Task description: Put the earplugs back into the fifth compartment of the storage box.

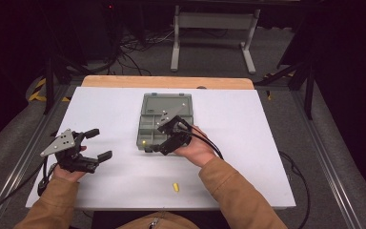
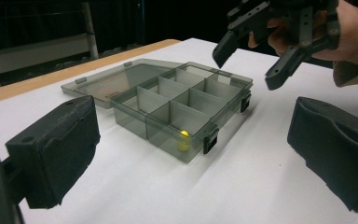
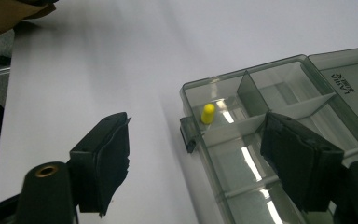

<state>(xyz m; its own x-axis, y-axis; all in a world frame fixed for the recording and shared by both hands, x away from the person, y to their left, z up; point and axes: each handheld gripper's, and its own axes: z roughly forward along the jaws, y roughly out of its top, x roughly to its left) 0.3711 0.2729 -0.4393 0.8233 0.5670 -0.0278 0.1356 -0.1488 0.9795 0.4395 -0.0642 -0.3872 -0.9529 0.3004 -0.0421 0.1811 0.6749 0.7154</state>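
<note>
A grey see-through compartment box (image 1: 164, 121) lies in the middle of the white table with its lid (image 2: 107, 84) folded flat behind it. A small yellow piece (image 1: 144, 142) (image 2: 184, 134) (image 3: 208, 113) rests in its near left corner compartment. A second yellow piece (image 1: 175, 187) lies on the table near the front edge. My right gripper (image 1: 156, 139) (image 2: 249, 65) (image 3: 200, 140) hovers over the box's near left corner, open, nothing between its jaws. My left gripper (image 1: 102, 144) (image 2: 196, 135) stands open and empty to the left of the box, pointing at it.
The white table top (image 1: 100, 109) has a wooden strip (image 1: 167, 82) along its far edge. Metal rails (image 1: 24, 152) run beside the table. A white stand (image 1: 214, 28) and cables (image 1: 138, 45) are on the floor beyond.
</note>
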